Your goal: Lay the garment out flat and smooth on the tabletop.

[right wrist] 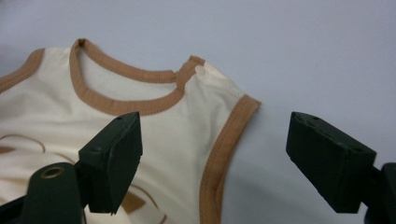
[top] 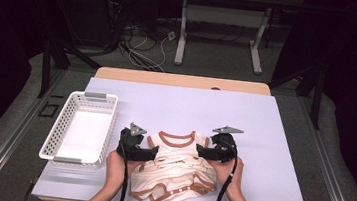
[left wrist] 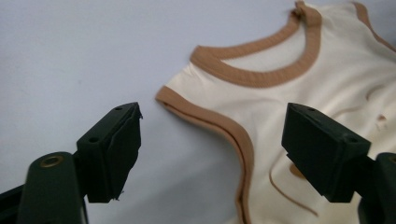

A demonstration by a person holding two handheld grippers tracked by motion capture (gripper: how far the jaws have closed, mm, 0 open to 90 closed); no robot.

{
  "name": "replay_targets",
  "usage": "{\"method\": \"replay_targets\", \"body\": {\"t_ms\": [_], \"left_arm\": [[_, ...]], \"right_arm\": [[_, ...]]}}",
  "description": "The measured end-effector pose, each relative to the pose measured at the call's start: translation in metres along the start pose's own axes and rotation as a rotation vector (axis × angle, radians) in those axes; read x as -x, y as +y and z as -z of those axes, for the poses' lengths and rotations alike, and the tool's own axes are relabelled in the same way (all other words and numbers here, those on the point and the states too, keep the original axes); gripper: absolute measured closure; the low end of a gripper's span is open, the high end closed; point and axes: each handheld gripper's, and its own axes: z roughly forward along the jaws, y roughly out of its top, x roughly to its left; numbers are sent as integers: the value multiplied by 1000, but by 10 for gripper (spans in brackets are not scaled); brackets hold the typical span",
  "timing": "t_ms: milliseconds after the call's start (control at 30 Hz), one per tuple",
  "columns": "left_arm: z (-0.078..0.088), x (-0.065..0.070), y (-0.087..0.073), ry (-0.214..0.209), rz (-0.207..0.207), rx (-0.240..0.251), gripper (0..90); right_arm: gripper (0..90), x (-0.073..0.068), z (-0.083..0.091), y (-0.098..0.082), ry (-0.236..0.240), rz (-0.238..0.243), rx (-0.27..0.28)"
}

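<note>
Your left gripper and right gripper both gaping, nothing pinched, cream brown-trimmed cotton baby bodysuit lower half folded, print partly hidden.

In the high view the table is evenly lit from above, pale and bright, while the room around it sinks into near black at both sides. Shadows on its surface are soft and short. That picture is slightly soft and grainy. In the 2 gripper views light is even and glare-free; the near black tongs look a little blurred, and the cream garment is sharper
</note>
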Motion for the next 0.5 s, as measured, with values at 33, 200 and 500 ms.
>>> {"method": "replay_targets", "body": {"t_ms": [33,200,500], "left_arm": [[-2,0,3,7,13,0,192],[-18,-1,16,49,29,-16,198],[-42,-4,22,97,46,-76,331]], "right_arm": [[196,-2,-3,2,-7,-6,7],[225,-8,-20,14,-50,-36,7],[313,-15,-47,23,-138,-42,-52]]}}
